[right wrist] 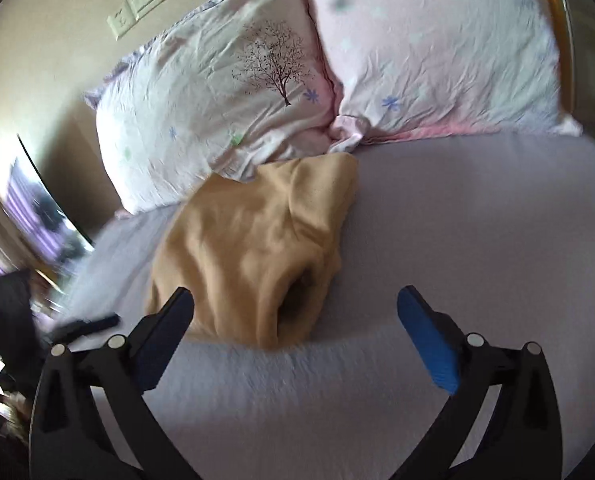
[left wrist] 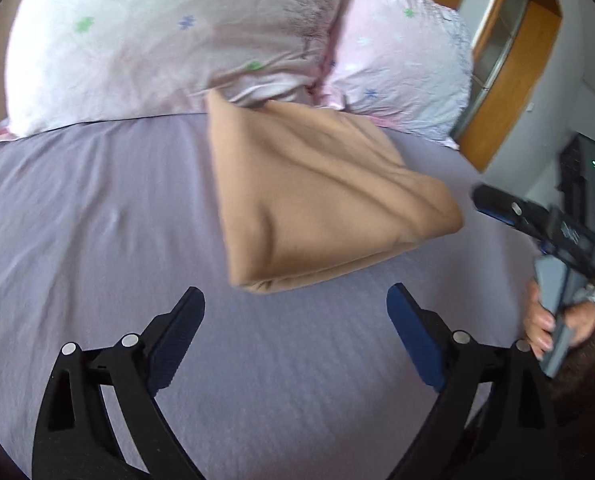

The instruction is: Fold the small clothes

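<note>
Folded tan garment (left wrist: 317, 200) flat on the lilac bedsheet (left wrist: 97, 220), far corner touching the two pale flower-print pillows (left wrist: 169, 40) at the head of the bed. Left gripper (left wrist: 295, 310) above bare sheet, fingers spread wide, nothing between them; garment just ahead of the fingertips, slightly right of centre, not touching either pad. Nearest folded edge of the cloth close to the gap between the fingers, but apart from it. Right gripper (left wrist: 509, 208) at the right edge of the left wrist view, beside the garment's right corner, held in a hand (left wrist: 553, 320) on a grey handle; near the cloth, contact not discernible.

From the right wrist view: right gripper (right wrist: 295, 308) also spread wide and empty. Same garment (right wrist: 253, 248) ahead and left of centre, its near rumpled edge partly behind the left finger (right wrist: 165, 336), well clear of the blue-padded right finger (right wrist: 429, 344). Tree print on the left pillow (right wrist: 225, 92). Wall switch plate (right wrist: 137, 4) beyond, upper left. Edges blurred.
</note>
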`<state>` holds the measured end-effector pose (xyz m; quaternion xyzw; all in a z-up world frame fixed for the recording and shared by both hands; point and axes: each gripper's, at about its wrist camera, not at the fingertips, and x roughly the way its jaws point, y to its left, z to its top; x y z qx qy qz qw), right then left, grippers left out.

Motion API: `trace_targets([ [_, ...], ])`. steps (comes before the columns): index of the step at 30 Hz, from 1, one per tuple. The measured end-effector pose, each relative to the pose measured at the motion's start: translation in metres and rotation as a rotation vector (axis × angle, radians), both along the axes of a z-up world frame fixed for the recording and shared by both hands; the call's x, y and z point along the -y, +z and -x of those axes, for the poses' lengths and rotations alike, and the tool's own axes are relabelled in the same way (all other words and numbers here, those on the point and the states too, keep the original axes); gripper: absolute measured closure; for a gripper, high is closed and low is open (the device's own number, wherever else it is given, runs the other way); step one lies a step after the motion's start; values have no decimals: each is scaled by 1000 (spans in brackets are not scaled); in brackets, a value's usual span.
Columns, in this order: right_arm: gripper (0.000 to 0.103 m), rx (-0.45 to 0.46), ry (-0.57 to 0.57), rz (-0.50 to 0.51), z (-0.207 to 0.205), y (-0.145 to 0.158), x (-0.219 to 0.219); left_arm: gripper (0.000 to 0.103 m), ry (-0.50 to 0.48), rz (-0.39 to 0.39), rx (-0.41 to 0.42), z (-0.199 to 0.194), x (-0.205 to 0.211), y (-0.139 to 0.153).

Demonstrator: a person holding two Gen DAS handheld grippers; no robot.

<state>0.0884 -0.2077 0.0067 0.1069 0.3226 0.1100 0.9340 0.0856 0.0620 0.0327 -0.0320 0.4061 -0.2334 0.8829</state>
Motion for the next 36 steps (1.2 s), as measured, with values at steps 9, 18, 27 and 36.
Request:
trace_targets([
  [9, 2, -97, 9, 226, 22, -46, -50, 4, 94, -247, -59, -9, 15, -34],
  [18, 2, -189, 11, 335, 23, -63, -70, 1, 99, -301, -45, 0, 18, -45],
  [27, 2, -205, -2, 313, 25, -66, -66, 1, 99, -301, -42, -1, 19, -45],
  [36, 2, -206, -1, 313, 25, -65, -66, 1, 100, -300, -41, -1, 19, -46],
])
